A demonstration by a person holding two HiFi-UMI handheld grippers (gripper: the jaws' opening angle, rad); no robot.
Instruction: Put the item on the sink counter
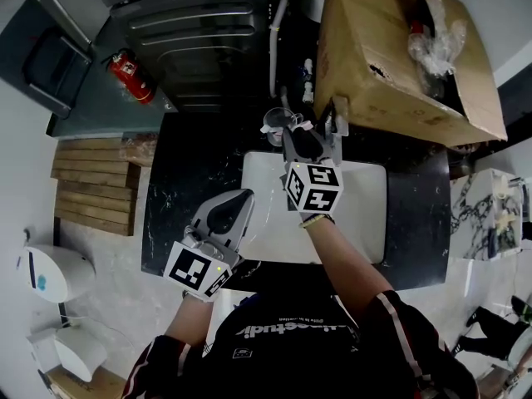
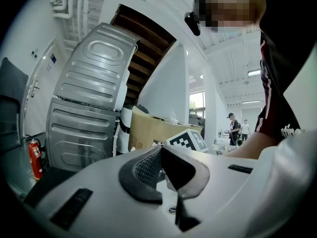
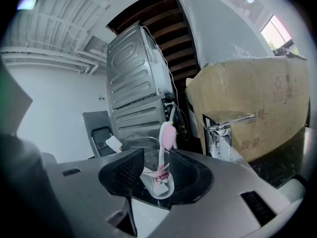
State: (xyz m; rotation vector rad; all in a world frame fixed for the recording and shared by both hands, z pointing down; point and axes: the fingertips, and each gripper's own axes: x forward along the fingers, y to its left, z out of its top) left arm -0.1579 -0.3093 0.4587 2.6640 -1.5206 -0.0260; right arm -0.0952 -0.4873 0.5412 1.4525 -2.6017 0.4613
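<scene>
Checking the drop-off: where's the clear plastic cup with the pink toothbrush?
Right gripper view: the clear plastic cup stands between the right gripper's parted jaws, left of the chrome tap.

The person wears a black jacket [image 1: 291, 360] with red-and-white striped sleeves [image 1: 392, 310], and the grey left gripper [image 1: 242, 199] and right gripper [image 1: 313, 126] carry black-and-white marker cubes [image 1: 314, 188] behind their jaws.

The left tool [image 2: 160, 149] fills the foreground, its jaws closed together on nothing. Behind it stand a grey ribbed metal machine [image 2: 91, 93], a red fire extinguisher [image 2: 34, 158] at far left, and a cardboard box [image 2: 147, 131].
</scene>
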